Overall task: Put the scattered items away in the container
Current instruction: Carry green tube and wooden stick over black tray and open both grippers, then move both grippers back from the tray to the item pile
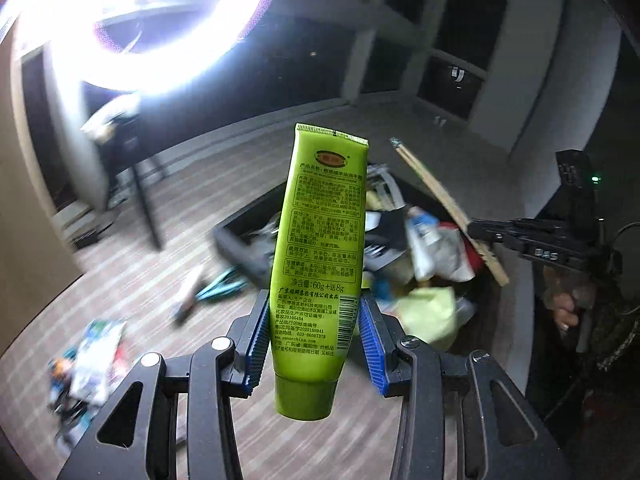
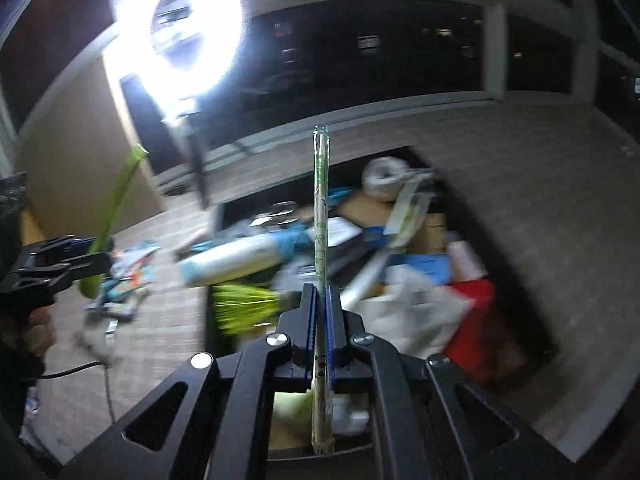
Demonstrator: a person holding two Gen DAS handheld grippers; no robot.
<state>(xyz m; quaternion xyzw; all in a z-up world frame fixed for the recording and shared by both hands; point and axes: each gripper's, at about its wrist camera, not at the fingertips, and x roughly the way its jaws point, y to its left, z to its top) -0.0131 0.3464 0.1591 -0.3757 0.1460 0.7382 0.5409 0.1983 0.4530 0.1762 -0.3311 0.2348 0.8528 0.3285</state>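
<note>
Crowding the dark container [image 1: 236,236] on the wood floor [image 1: 132,248] is a blurred heap: white bags, a red piece [image 2: 472,320], cardboard, a pale roll [image 2: 382,178], a yellow-green cloth [image 1: 428,312]. More scattered stuff lies on the floor left of it, incl. a colourful packet pile [image 1: 96,356] and a teal-handled item [image 1: 216,288], too smeared to name. A ring light [image 2: 180,36] glares top left w/ its stand leg running down to the floor; dark windows behind. Most of the heap is motion-blurred, and the container's near rim is cut off behind the tool arms in the right wrist view. The left tool [image 1: 316,344] has its blue pads part-open, pressed on the sides of a green tube [image 1: 320,248]; the tube is up in the air in front of the container, long axis near upright in view, cap end toward the camera, crimped end away. The right tool [image 2: 322,312] is fully closed, pinching wrapped chopsticks [image 2: 321,216] held above the container; they run straight along the fingers, tip away from the camera, near end passing back between the arms. A person's hand [image 1: 568,312] grips the right tool's handle.
</note>
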